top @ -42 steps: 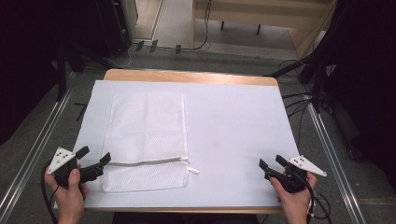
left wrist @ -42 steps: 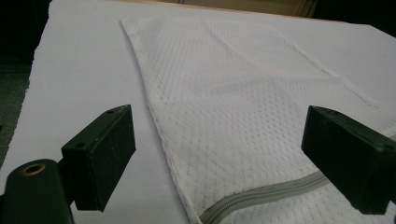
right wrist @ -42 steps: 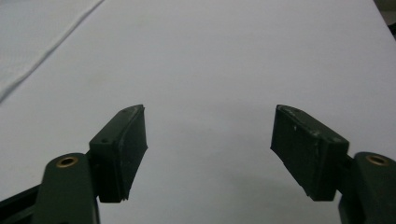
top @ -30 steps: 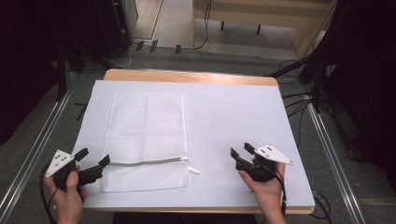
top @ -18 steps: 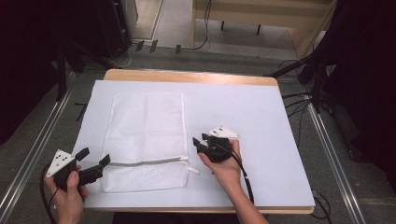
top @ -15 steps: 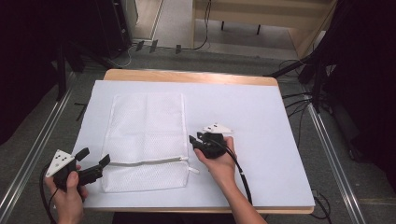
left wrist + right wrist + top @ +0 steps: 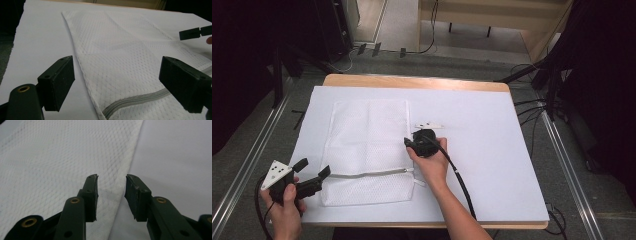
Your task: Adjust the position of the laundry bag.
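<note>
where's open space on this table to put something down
The widest bare patch of the white table cover lies right of the right tool, out to the edge. A narrow strip runs behind the white mesh zip bag. It is crowded around that bag, by the left tool.

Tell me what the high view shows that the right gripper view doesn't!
Seen from the high view: the wooden table edge, both hands, the left gripper with jaws wide apart at the bag's left edge, the grey zipper and the grey floor.

Seen from the right gripper view: a close look at the bag's woven mesh and the right gripper, its jaws having just been closing but apart, astride the bag's edge without pressing it.

Both share: the white mesh laundry bag lying flat on the white table cover.
</note>
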Demonstrator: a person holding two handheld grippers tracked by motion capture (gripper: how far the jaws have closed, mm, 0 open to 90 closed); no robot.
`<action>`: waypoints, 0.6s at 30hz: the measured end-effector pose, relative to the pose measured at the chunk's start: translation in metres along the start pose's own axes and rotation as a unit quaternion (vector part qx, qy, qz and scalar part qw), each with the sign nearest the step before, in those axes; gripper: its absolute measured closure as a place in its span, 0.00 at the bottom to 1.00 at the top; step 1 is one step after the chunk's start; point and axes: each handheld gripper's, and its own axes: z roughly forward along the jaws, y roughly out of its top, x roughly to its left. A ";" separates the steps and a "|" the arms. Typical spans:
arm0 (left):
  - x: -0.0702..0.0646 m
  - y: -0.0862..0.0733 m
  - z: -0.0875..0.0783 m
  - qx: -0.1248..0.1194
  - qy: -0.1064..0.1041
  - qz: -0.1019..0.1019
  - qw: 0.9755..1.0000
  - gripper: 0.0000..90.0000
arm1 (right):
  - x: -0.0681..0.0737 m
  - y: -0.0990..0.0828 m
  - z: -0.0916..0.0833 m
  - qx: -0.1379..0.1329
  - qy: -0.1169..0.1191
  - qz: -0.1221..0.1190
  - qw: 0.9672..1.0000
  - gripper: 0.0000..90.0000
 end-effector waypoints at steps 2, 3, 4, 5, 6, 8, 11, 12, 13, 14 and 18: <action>0.000 0.000 0.000 0.001 0.000 0.001 1.000 0.15 | 0.004 -0.001 0.004 0.010 0.005 -0.003 1.000 0.71; 0.000 0.000 0.000 0.001 -0.001 0.002 1.000 0.15 | 0.006 -0.002 0.006 0.013 0.006 -0.003 1.000 0.71; 0.000 0.000 0.000 0.001 -0.002 0.003 1.000 0.15 | 0.007 -0.004 0.009 0.017 0.004 -0.010 1.000 0.71; 0.000 0.000 0.000 0.001 -0.002 0.003 1.000 0.15 | 0.009 -0.006 0.010 0.012 0.000 -0.014 1.000 0.72; 0.000 0.000 0.000 0.000 -0.003 0.004 1.000 0.15 | 0.012 -0.008 0.010 0.009 -0.009 -0.019 1.000 0.73; -0.001 0.000 0.001 0.001 -0.004 0.005 1.000 0.15 | 0.016 -0.009 0.011 0.007 -0.020 -0.030 0.999 0.79; -0.002 0.000 0.002 0.004 -0.006 0.008 1.000 0.15 | 0.022 -0.012 0.013 0.002 -0.042 -0.050 0.998 0.93; -0.002 0.000 0.002 0.004 -0.006 0.008 1.000 0.15 | 0.022 -0.012 0.013 0.002 -0.042 -0.050 0.998 0.93; -0.003 0.000 0.002 0.004 -0.005 0.009 1.000 0.15 | 0.021 -0.011 0.013 0.006 -0.035 -0.042 0.998 1.00; -0.003 0.000 0.001 0.004 -0.003 0.011 1.000 0.15 | 0.019 -0.010 0.013 0.008 -0.026 -0.032 0.999 1.00; -0.002 0.000 0.001 0.002 -0.003 0.010 1.000 0.15 | 0.016 -0.009 0.012 0.008 -0.027 -0.038 0.999 1.00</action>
